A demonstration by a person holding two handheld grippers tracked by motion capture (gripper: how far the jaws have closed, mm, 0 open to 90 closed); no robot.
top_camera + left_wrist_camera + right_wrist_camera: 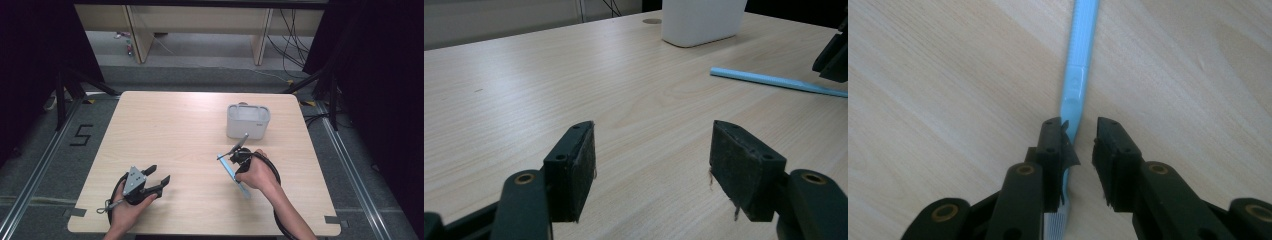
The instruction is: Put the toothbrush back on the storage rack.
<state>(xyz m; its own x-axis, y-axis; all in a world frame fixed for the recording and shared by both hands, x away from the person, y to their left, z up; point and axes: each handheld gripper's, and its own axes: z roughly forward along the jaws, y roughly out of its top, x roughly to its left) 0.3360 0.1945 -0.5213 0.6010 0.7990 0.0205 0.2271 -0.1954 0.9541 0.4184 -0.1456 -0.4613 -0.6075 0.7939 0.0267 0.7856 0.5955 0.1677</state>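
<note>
A light blue toothbrush-like stick (228,169) lies flat on the wooden table (175,125), right of centre. My right gripper (236,164) points down over it. In the right gripper view the stick (1080,55) runs between the jaws of that gripper (1080,135), which stand slightly apart; the stick lies against the left pad (1064,145), with a gap to the other pad. My left gripper (159,174) rests near the front left, open and holding nothing. The left gripper view has those open jaws (651,165) facing the stick (769,80).
A white rectangular container (248,122) stands upright behind the stick, also seen as the white container (701,20) at the far side. The right gripper's black body (834,55) shows at the edge. Bare tabletop lies between my two grippers.
</note>
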